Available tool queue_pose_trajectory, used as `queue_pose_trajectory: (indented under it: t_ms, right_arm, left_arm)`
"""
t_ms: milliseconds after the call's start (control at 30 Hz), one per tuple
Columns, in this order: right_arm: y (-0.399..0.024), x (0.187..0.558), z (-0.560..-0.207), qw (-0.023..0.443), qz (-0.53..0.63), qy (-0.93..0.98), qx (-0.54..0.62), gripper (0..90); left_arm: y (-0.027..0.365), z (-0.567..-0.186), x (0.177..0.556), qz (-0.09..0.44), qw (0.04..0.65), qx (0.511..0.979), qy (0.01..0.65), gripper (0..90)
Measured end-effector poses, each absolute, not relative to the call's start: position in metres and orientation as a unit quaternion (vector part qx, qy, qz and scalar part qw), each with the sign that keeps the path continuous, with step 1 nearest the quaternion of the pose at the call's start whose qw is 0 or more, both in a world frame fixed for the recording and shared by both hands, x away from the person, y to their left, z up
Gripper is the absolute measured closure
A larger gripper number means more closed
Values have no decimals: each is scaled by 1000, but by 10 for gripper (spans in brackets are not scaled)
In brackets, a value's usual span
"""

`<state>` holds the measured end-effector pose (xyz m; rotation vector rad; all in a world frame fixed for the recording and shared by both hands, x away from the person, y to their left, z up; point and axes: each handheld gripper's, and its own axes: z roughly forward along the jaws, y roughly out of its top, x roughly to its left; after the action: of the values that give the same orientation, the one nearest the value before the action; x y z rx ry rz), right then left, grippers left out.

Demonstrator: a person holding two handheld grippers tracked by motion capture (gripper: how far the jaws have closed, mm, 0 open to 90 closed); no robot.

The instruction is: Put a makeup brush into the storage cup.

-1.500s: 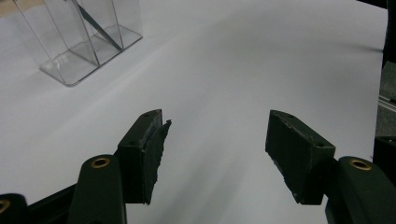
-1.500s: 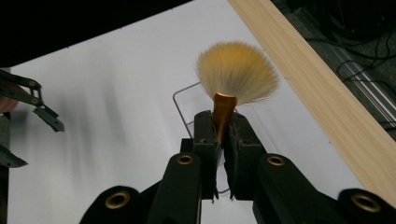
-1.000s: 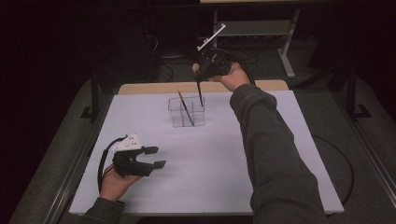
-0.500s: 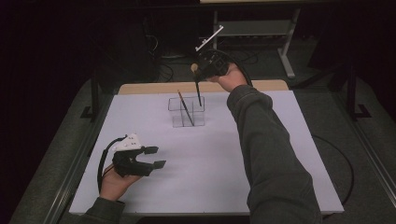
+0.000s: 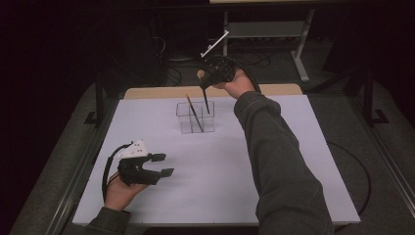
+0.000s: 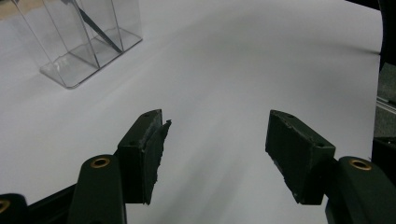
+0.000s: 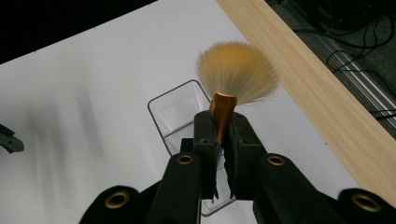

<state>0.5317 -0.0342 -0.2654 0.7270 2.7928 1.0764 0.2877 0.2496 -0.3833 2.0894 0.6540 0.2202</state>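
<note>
Barely anything moved: right gripper (image 7: 223, 140) jaws stayed clamped on the brush (image 7: 236, 77), handle tip hidden inside the clear holder (image 5: 195, 117); left gripper (image 5: 166, 164) jaws gaped empty.

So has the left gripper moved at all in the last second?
No. In the high view the left gripper sits at the same spot on the white table, equally far from the clear organiser, jaws open.

A white table (image 5: 303, 161) with a wooden far edge (image 5: 161, 92).
</note>
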Motion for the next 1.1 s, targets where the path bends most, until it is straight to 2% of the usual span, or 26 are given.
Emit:
queue_pose_trajectory:
  t_ms: [1100]
  right_arm:
    - [-31,530,-279,36,348,903,249,828]
  left_arm:
    - [248,-383,287,90,454,847,261,360]
